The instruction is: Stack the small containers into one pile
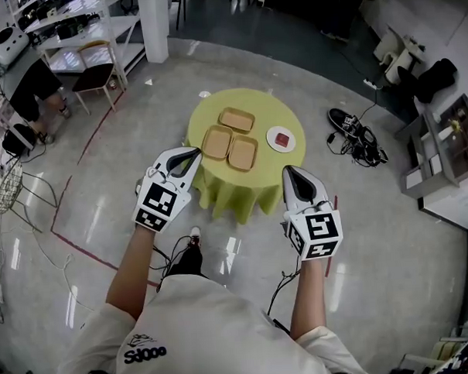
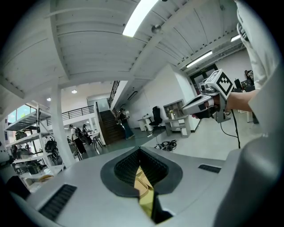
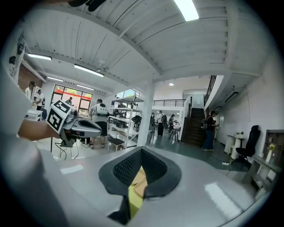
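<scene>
Head view, left to right:
- Person [image 1: 16, 64] and a chair [image 1: 95, 74] stood upper left, by white shelving.
- left gripper [image 1: 192, 151] sat left of centre, over the floor just off the left edge of the table [image 1: 219, 192]. Jaws were together, nothing gripped. Its own view showed only a thin slit between the pads, with tan container and yellow cloth visible through it.
- The three small containers were flat tan trays, all separate on the yellow-green cloth, none stacked: one top centre [image 1: 236, 119], one below left of it [image 1: 216, 142], one below right [image 1: 242, 153]. The lower two lay side by side, just about touching. All sat in the upper middle of the frame, beyond both gripper tips.
- White plate [image 1: 272, 144] with a red piece [image 1: 283, 139] on it sat right of the trays, same table.
- right gripper [image 1: 289, 171] was right of centre, tip near the table's lower right edge. Jaws were closed, empty.
- Black cable tangle [image 1: 357, 138] lay on the floor far right.
</scene>
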A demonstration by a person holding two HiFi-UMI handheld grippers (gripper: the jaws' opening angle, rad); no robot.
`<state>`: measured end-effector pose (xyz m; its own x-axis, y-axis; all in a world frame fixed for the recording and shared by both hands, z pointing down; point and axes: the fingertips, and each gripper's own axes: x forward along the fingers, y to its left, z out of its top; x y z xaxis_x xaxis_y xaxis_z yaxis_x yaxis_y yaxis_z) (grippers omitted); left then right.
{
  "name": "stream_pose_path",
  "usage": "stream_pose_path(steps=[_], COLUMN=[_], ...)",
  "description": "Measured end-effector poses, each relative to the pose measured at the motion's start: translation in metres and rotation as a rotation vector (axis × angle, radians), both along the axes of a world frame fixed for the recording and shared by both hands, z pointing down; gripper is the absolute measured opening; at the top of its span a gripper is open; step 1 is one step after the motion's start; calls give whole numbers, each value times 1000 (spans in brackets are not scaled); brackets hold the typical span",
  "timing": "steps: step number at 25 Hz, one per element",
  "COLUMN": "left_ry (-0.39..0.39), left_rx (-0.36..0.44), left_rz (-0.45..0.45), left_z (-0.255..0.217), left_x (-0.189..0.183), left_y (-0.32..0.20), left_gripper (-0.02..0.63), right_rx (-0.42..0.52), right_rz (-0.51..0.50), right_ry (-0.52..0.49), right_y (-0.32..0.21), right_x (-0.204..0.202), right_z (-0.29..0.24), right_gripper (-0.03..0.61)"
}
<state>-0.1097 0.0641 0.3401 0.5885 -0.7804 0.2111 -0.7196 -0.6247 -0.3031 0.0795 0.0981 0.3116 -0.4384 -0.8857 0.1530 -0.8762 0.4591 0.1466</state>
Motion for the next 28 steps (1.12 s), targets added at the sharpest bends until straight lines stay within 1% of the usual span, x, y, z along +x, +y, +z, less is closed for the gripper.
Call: stream_pose_path(steps=[3, 8, 11, 16, 22, 28], left_ry=[-7, 1, -14, -18, 9, 30], left_rx=[-4, -46, -53, -32, -26, -45], left_rz=[-7, 0, 37, 88, 123, 113], left_z=[8, 24, 23, 6, -2, 1], left_x=[-7, -14, -14, -19, -20, -21], left_y=[-35, -92, -123, -179, -232, -267], left_gripper=[5, 5, 5, 5, 5, 5], right_rx=[-5, -36, -47, -16, 1, 6], right_rz=[-2, 13, 27, 55, 95, 101], right_ry=[9, 15, 13, 16, 28, 36], right_y=[-31, -89, -123, -174, -219, -247], right_x=[-5, -10, -16, -30, -33, -27], right_z=[6, 18, 16, -5, -15, -16], right_gripper=[9, 9, 9, 9, 9, 9])
